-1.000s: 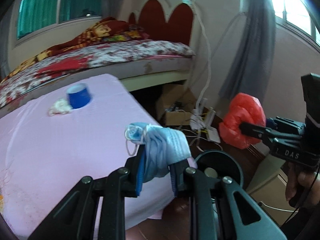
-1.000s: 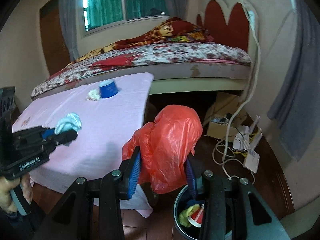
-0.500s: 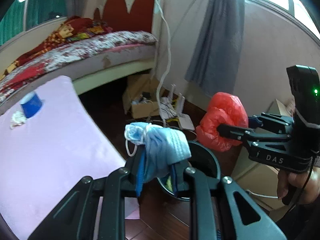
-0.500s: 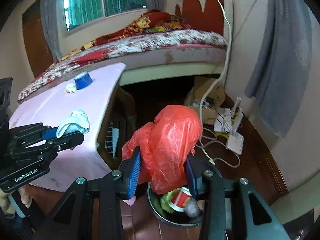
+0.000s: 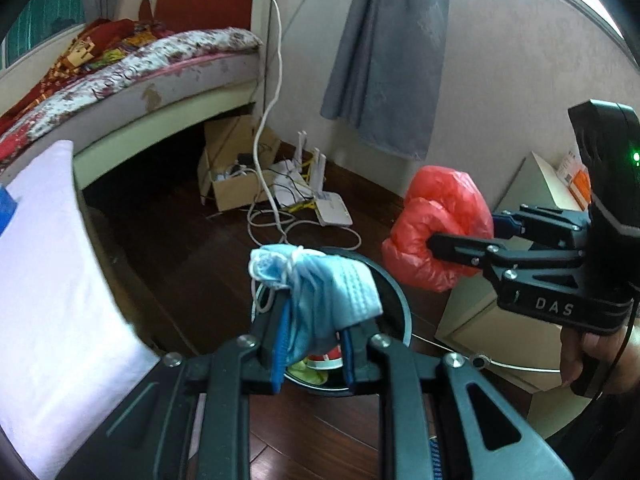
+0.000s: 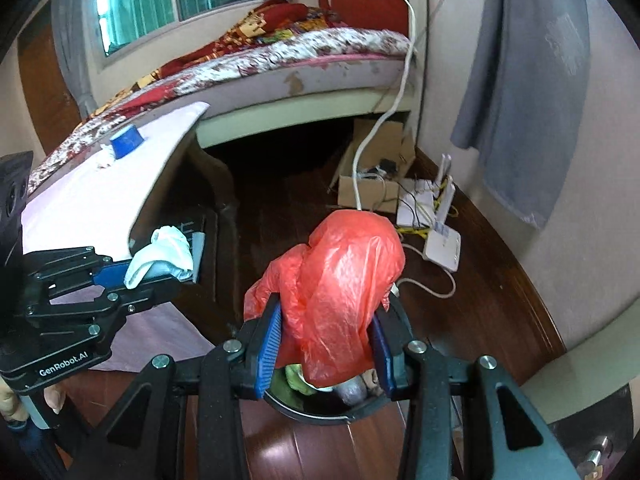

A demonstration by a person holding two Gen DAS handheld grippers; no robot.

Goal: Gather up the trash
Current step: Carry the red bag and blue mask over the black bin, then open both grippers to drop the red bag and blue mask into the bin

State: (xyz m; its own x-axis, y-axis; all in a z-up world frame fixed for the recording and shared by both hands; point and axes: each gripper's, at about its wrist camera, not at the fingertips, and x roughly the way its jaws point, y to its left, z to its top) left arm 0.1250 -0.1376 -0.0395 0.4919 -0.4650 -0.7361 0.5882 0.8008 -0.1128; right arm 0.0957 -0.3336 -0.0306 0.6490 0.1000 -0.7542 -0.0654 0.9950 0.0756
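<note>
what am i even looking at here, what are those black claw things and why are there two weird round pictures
The black claws are two hand-held grabbing tools, one in each of a person's hands. Each carries a wide-angle camera that looks along its fingers, so you get two rounded pictures of one bedroom.

In the left camera's picture, the left tool is shut on a crumpled blue face mask. In the right camera's picture, the right tool is shut on a red plastic bag. Each tool also shows from the side in the other's picture.

Both hang over a black trash bin on the floor, which already holds rubbish. On the pink-covered table remain a blue cup and a white wad.
</note>
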